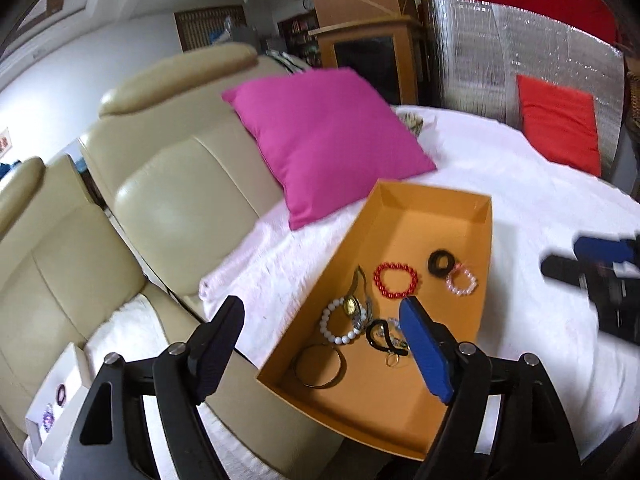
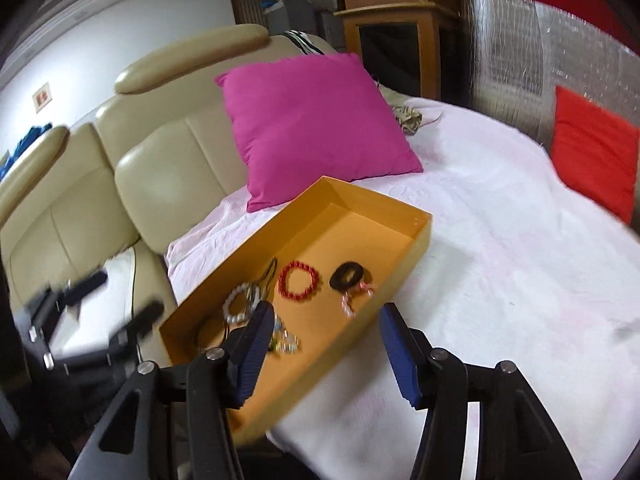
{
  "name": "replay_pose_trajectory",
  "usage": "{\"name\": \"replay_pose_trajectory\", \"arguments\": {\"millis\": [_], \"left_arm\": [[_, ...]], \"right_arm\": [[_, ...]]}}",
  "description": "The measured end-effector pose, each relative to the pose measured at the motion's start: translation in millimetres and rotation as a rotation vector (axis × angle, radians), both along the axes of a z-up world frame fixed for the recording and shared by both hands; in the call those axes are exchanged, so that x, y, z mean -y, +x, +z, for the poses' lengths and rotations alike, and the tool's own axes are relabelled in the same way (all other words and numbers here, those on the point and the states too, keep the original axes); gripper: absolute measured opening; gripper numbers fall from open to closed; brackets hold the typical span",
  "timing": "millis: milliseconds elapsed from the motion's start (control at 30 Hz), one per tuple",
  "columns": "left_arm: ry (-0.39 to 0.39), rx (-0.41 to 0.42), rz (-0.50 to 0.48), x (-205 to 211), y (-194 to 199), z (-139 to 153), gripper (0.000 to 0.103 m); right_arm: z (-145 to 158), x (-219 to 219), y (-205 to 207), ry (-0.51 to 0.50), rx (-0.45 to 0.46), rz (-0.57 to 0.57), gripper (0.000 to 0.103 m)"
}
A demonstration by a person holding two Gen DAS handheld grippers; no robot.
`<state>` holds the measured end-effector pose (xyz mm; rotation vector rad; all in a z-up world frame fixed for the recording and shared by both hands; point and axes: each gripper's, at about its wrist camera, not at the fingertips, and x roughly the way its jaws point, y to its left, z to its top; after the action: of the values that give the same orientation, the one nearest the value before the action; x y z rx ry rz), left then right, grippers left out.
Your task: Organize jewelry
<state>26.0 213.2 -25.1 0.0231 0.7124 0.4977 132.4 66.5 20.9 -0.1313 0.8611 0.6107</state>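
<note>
Both grippers hovered over an orange box [image 1: 404, 216] of jewelry, jaws parted and empty.

Left gripper [image 1: 320, 344]: released, white bead bracelet [image 1: 340, 322] between its jaws. Right gripper [image 2: 324, 344]: released, red bracelet [image 2: 299, 281] and black band [image 2: 346, 276] beyond its tips. Sorting looked nearly done; next likely needed another piece.

My left wrist camera looks forward and down along its claw [image 1: 320, 340], close above the near end of the orange box [image 1: 436, 216] on the bed [image 1: 520, 216]. My right wrist camera faces much the same way from the box's right. Both share the box, pink cushion [image 2: 312, 120] and sofa [image 2: 160, 168].
</note>
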Motion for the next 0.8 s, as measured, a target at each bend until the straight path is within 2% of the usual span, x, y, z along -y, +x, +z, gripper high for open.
{"name": "replay_pose_trajectory", "arguments": {"millis": [100, 367, 567, 800], "left_arm": [[0.024, 0.032, 0.015, 6, -14, 18, 0.085], [0.008, 0.144, 0.044, 5, -55, 55, 0.085], [0.009, 0.180, 0.051, 7, -72, 66, 0.085], [0.009, 0.192, 0.063, 5, -81, 69, 0.085]], "right_arm": [[10, 11, -28, -0.011, 0.025, -0.008, 0.059], [27, 24, -74, 0.003, 0.040, -0.075, 0.060], [35, 16, -98, 0.008, 0.050, -0.115, 0.060], [43, 17, -106, 0.015, 0.084, -0.168, 0.060]]}}
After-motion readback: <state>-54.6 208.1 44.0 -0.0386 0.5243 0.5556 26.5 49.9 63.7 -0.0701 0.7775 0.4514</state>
